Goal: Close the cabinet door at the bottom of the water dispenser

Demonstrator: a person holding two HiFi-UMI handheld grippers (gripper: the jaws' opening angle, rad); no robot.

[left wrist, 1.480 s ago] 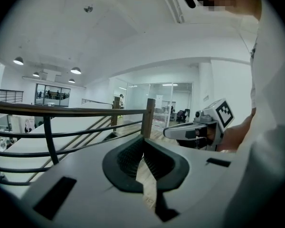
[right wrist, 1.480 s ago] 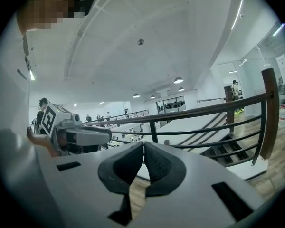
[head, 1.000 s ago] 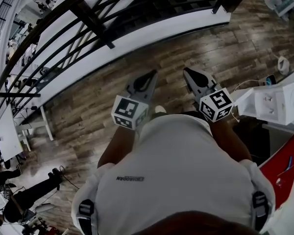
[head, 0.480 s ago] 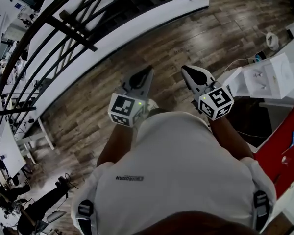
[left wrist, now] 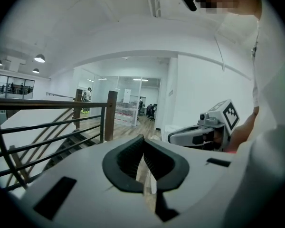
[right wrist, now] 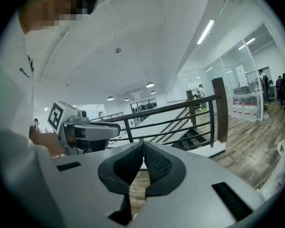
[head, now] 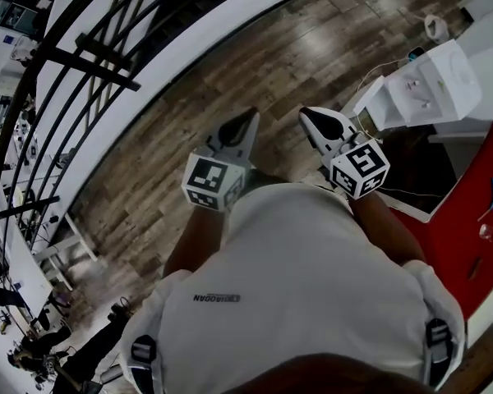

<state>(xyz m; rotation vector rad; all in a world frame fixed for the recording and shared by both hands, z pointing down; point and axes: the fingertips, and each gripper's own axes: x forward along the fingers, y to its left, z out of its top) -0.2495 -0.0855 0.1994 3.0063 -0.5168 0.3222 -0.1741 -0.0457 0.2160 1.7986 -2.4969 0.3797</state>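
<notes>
The white water dispenser [head: 431, 84] stands at the right of the head view. Below its top the bottom cabinet [head: 407, 171] shows a dark inside. Its red door [head: 472, 236] is swung open towards me on the right. My left gripper [head: 248, 115] and right gripper [head: 306, 113] are held side by side in front of my chest, over the wooden floor and left of the dispenser. Both are shut and empty, touching nothing. The left gripper view shows its jaws [left wrist: 143, 140] closed, with the right gripper [left wrist: 199, 134] beside them. The right gripper view shows closed jaws [right wrist: 143, 144] and the left gripper [right wrist: 85, 132].
A dark stair railing [head: 82, 64] with a white ledge [head: 189, 60] runs along the left and top. Wooden floor [head: 255, 64] lies between it and the dispenser. A cable [head: 378, 72] trails by the dispenser. People [head: 66, 351] stand at the lower left.
The view has swung towards the dispenser, which now sits higher and shows more of its red door. Both grippers moved together with that turn and stayed shut.
</notes>
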